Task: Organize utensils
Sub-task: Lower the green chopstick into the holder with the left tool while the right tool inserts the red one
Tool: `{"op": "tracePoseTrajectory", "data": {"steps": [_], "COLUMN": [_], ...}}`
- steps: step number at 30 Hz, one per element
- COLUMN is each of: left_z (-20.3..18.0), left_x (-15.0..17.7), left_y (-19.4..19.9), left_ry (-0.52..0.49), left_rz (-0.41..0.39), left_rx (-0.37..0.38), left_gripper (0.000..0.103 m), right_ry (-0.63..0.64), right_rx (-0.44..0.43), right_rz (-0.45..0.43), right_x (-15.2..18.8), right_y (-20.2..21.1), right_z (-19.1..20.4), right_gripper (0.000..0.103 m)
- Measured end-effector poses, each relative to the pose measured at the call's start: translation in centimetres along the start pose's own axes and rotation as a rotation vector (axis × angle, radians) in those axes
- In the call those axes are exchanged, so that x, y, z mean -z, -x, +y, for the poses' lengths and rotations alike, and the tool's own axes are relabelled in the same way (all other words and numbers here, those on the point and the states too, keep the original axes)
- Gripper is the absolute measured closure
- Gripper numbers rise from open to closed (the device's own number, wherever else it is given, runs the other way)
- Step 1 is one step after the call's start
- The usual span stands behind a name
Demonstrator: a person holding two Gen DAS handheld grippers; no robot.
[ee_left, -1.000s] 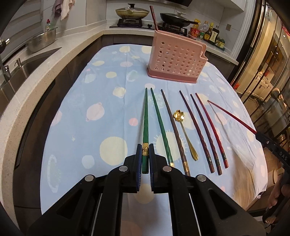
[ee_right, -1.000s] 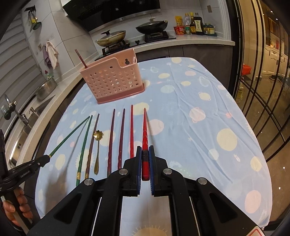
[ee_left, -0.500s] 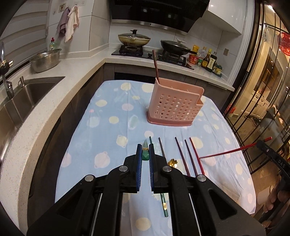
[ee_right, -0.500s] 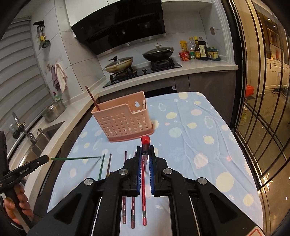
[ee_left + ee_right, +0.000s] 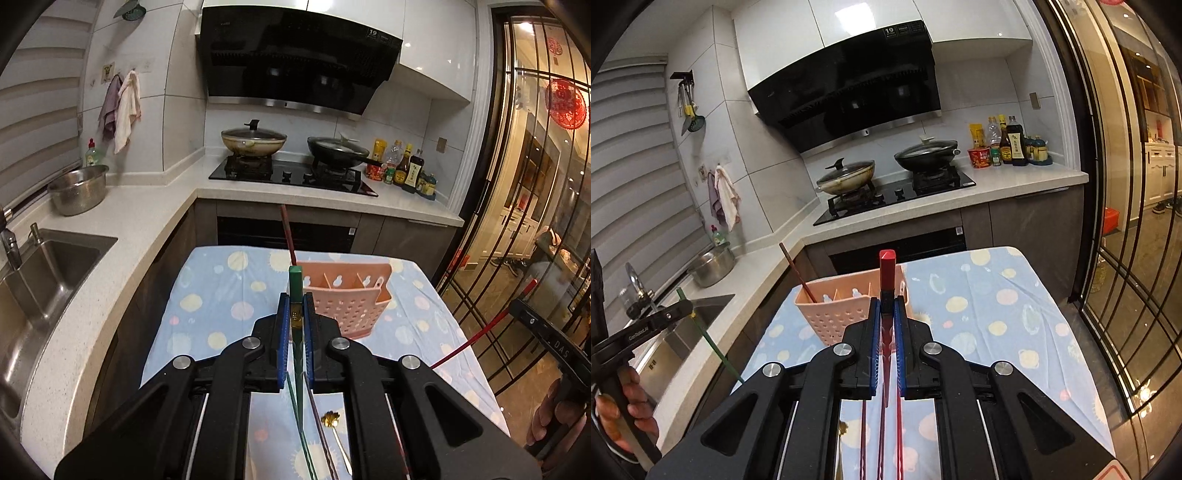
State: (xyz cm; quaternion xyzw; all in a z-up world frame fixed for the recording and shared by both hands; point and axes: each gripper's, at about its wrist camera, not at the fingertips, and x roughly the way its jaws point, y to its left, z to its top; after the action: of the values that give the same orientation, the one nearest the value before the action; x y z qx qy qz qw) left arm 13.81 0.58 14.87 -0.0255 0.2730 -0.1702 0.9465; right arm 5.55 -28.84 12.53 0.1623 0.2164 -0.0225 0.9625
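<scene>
Left of the pink utensil caddy (image 5: 345,295), the left gripper (image 5: 295,317) clamps a green chopstick (image 5: 295,280) upright above the counter (image 5: 207,314); to its right, the right gripper (image 5: 886,317) clamps a red chopstick (image 5: 887,269), raised before the caddy.

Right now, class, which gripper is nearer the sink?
Left. The left gripper, jaws shut on a green chopstick, is over the table edge nearest the sink. The right gripper, holding a red chopstick, is farther over, toward the glass doors.
</scene>
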Motion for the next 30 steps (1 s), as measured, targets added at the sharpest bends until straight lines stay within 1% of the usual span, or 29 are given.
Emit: {"op": "tracePoseTrajectory", "data": {"steps": [4, 11, 14, 17, 19, 23, 30], "left_z": [-1.0, -2.5, -3.0, -3.6, -3.8, -4.1, -3.7], "left_x": [-3.0, -8.8, -10.6, -11.3, -11.5, -10.5, -8.3], "left_y": [-0.4, -0.8, -1.9, -3.7, -5.5, -8.7, -12.4], "left_ry": [-0.011, -0.009, 0.001, 0.011, 0.016, 0.020, 0.014], "left_rz": [-0.055, -0.211, -0.245, -0.240, -0.214, -0.151, -0.061], "left_rx": [0.011, 0.037, 0.057, 0.066, 0.066, 0.066, 0.038], "left_gripper": [0.096, 0.096, 0.096, 0.096, 0.096, 0.096, 0.096], "right_ry": [-0.015, -0.041, -0.052, -0.052, -0.049, -0.031, -0.018], "right_rx": [-0.025, -0.054, -0.065, -0.066, -0.062, -0.048, -0.019], "right_rz": [-0.042, -0.129, -0.146, -0.144, -0.127, -0.083, 0.006], "right_x": [-2.3, -7.2, -8.6, -9.3, -9.2, -8.5, -6.9], "right_y": [-0.9, -3.3, -5.1, -7.0, -8.7, -11.5, -15.1], "right_z": [0.3, 1.4, 2.0, 2.7, 3.0, 3.8, 3.7], "right_gripper": [0.096, 0.096, 0.096, 0.096, 0.096, 0.096, 0.096]}}
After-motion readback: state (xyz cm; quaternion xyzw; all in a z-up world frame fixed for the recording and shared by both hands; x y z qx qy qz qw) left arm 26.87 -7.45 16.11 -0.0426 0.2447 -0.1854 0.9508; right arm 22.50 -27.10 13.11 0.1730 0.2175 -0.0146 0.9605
